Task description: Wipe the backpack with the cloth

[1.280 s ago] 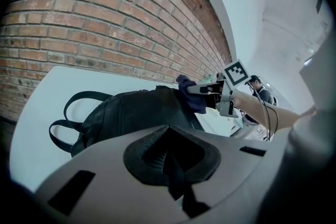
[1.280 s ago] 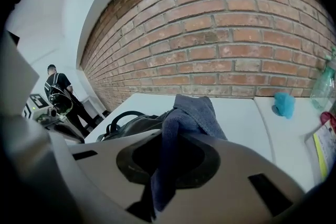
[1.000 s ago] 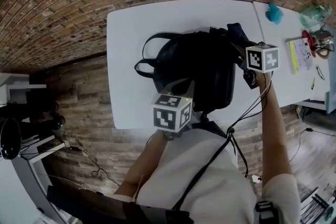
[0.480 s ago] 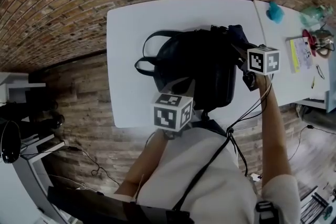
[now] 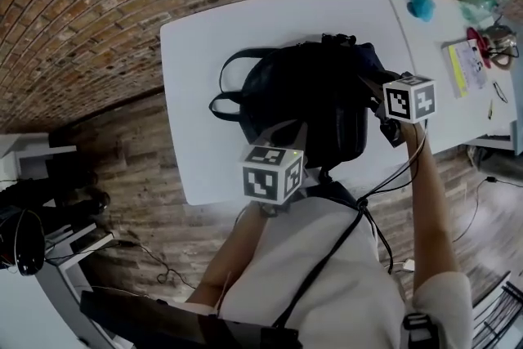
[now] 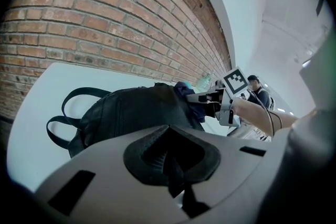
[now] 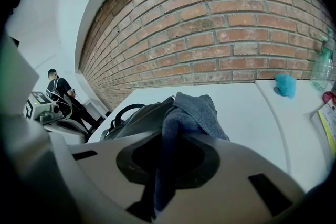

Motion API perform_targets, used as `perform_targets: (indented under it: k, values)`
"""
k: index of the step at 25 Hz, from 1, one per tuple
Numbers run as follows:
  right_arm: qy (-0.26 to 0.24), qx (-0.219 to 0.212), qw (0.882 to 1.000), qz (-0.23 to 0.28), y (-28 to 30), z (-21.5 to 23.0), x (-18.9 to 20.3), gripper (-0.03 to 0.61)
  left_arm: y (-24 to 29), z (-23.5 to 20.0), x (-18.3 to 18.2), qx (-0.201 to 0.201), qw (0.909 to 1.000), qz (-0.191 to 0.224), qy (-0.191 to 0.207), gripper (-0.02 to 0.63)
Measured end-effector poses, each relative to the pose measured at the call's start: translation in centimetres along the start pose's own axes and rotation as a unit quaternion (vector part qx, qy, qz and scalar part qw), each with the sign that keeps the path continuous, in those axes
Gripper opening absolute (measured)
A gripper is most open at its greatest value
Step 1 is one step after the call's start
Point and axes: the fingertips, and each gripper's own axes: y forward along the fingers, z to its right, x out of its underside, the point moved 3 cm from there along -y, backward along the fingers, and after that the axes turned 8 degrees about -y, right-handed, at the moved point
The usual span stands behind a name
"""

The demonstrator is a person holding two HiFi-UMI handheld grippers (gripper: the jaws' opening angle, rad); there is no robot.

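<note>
My right gripper (image 7: pixel 159 198) clamps the grey-blue terry cloth (image 7: pixel 195 110) on the black fabric backpack (image 5: pixel 315 106). It lies lengthwise across the white table (image 5: pixel 200 78), straps pointing left. My left gripper (image 6: pixel 176 189) has its jaws together.

In your head view, the marker cubes (image 5: pixel 272 173) hide where your left tongs (image 5: pixel 290 133) and right tongs (image 5: pixel 369 84) meet the backpack (image 5: pixel 310 98). Only a corner of the cloth (image 5: pixel 368 55) shows. The things (image 5: pixel 486 45) at upper right are too small to tell, and their desk (image 5: pixel 437 45) runs off the frame.
</note>
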Motion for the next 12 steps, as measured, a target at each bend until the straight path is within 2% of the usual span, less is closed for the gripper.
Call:
perform_targets:
  k: [12]
  values:
    - [0.022, 0.003, 1.0, -0.003, -1.9, -2.4, 3.0, 0.046, 0.6, 0.4, 0.2, 0.02, 0.9996, -0.016, 0.01, 0.005]
